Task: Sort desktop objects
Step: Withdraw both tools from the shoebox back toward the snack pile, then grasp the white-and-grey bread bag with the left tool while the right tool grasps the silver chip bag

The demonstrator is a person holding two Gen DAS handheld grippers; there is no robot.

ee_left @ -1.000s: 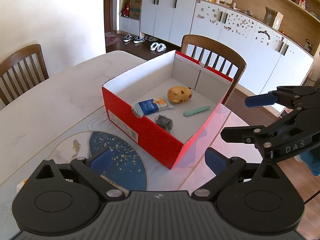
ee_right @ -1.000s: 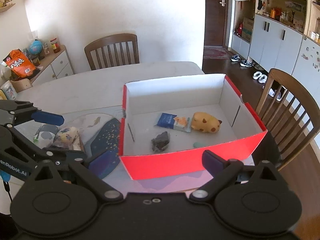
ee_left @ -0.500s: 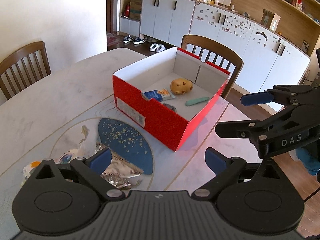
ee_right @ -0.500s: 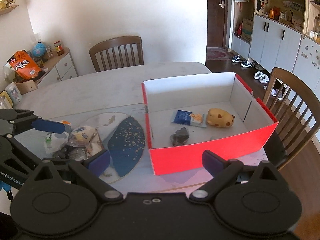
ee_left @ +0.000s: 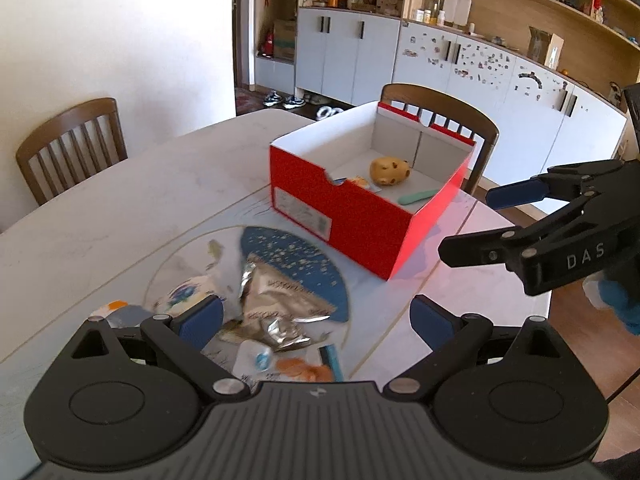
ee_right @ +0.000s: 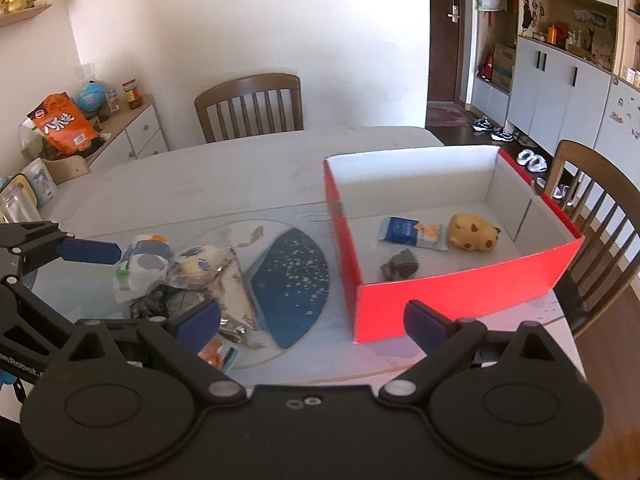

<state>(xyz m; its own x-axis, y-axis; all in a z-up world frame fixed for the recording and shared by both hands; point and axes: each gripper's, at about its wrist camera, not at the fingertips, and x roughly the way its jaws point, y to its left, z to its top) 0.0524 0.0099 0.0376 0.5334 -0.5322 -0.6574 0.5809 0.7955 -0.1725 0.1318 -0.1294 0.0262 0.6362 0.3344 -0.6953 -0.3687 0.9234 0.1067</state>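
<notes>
Left of the red box (ee_right: 460, 296) lies a heap of wrappers (ee_right: 188, 276) on the table (ee_right: 224, 184), the silver one (ee_left: 276, 300) pointing its long axis toward the box. Inside the box sit a yellow toy (ee_right: 474, 232), a blue packet (ee_right: 412, 232) lengthwise along the floor, a dark lump (ee_right: 400, 266) and a green stick (ee_left: 418, 197). Both the left gripper (ee_left: 316, 316) and right gripper (ee_right: 312, 322) hover spread and empty near the box.

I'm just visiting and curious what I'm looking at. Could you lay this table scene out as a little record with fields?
surface: pale marble-look table
container: red cardboard box, open top, white inside
in box: yellow spotted animal toy; blue snack packet; dark crumpled wrapper; green stick
outside box: pile of wrappers and packets, beside the blue fan-shaped mat
left gripper: open, empty, over the pile
right gripper: open, empty
</notes>
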